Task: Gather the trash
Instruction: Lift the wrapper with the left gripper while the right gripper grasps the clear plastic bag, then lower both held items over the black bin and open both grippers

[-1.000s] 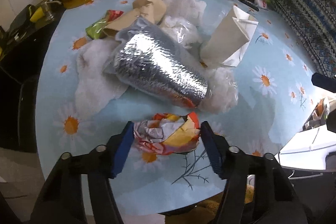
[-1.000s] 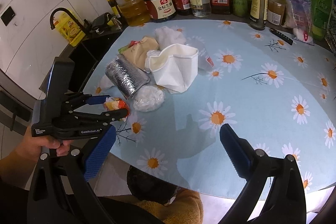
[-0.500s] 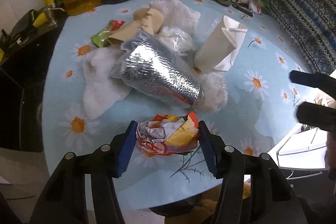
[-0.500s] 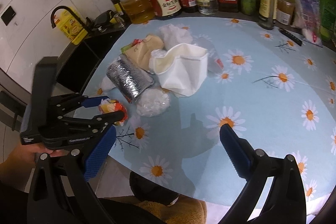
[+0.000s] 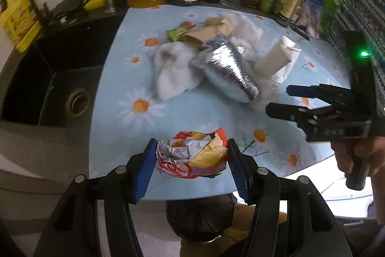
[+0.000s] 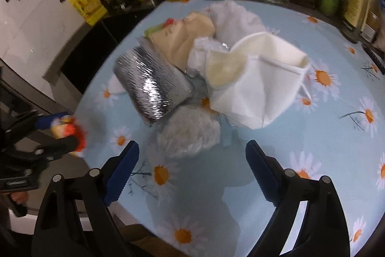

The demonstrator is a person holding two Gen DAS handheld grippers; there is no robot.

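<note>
The left gripper [image 5: 191,161] clamps the crumpled red-and-yellow wrapper [image 5: 192,154] at the tabletop's near edge, so the right gripper [image 6: 192,166], jaws wide and just closing on nothing, should straddle the white plastic wad [image 6: 189,134] squarely.

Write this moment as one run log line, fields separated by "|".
left gripper: shut on crumpled wrapper | right gripper: open, jaws just closing, nothing between, near clear plastic wad | foil bag, white paper bag: on table
</note>
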